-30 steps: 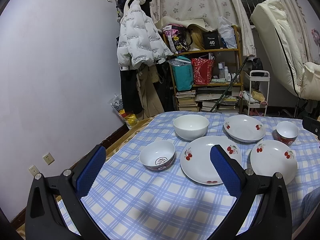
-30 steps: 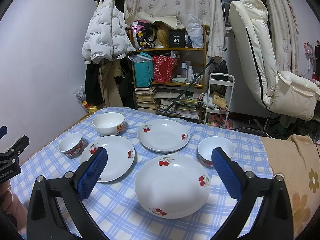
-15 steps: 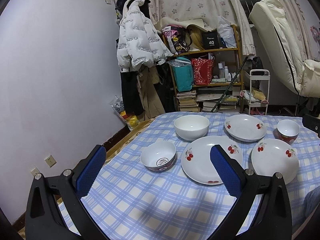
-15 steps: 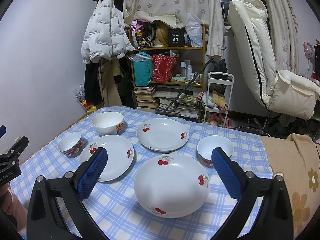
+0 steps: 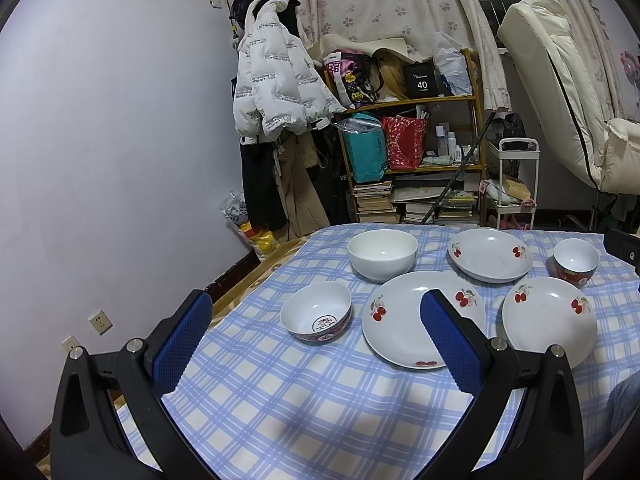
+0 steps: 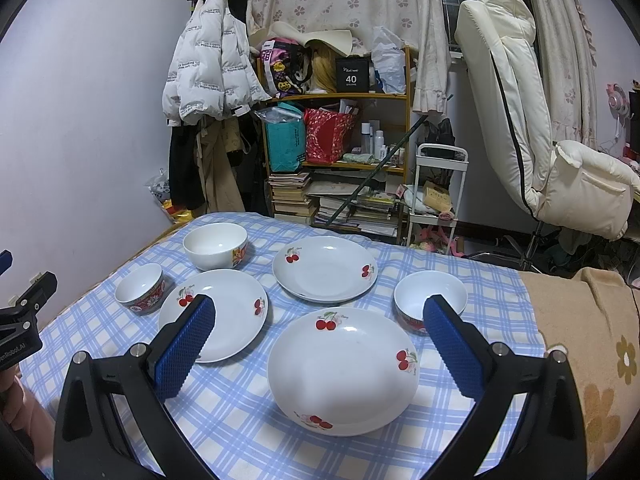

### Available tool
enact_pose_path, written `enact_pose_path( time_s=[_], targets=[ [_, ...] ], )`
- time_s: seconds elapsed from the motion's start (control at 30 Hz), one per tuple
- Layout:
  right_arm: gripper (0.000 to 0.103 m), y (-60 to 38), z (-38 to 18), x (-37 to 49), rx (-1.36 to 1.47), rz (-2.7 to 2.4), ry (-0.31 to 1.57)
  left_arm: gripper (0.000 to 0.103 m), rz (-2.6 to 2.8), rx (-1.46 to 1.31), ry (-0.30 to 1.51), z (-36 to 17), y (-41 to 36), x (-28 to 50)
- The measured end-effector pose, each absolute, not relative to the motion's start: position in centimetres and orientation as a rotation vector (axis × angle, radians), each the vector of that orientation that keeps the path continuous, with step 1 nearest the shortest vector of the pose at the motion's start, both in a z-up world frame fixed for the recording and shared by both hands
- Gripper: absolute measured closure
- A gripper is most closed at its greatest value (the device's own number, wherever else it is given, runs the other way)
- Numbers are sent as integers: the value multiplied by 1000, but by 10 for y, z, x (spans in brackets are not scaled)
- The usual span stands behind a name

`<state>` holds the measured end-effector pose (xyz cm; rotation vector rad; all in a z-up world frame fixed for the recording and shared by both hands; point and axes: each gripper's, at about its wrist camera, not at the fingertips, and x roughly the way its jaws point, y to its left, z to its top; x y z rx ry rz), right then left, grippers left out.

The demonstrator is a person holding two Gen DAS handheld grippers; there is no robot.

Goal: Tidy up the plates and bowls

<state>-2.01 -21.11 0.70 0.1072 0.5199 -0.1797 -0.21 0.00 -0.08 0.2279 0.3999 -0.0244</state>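
Three white cherry-print plates lie on the blue checked tablecloth [image 6: 240, 408]: a near plate [image 6: 343, 372], a left plate [image 6: 232, 312] and a far plate [image 6: 325, 268]. A large white bowl [image 6: 215, 245] stands at the back left, a small red-patterned bowl [image 6: 140, 288] at the left and another small bowl [image 6: 430, 300] at the right. My right gripper [image 6: 320, 344] hovers open above the near plate, empty. In the left wrist view my left gripper [image 5: 316, 344] is open and empty, just short of the small patterned bowl [image 5: 317, 317] and the left plate [image 5: 408, 316].
Beyond the table stand a cluttered wooden shelf [image 6: 336, 132], hanging coats [image 6: 212, 80], a small white cart [image 6: 436, 188] and a cream recliner [image 6: 520, 120]. A brown flowered blanket [image 6: 592, 340] covers the table's right end. The left gripper's body [image 6: 20, 320] shows at the left edge.
Both cameras have drifted slightly; in the left wrist view the dishes sit a touch lower and to the right. Nothing on the table has moved and both grippers stay open.
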Motion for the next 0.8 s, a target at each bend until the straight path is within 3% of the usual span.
enact_pose_path(
  time_s=[0.8],
  targets=[
    [0,-211,6,-19,107,-180,523,1,-24,229,400,-1,-2,-3]
  ],
)
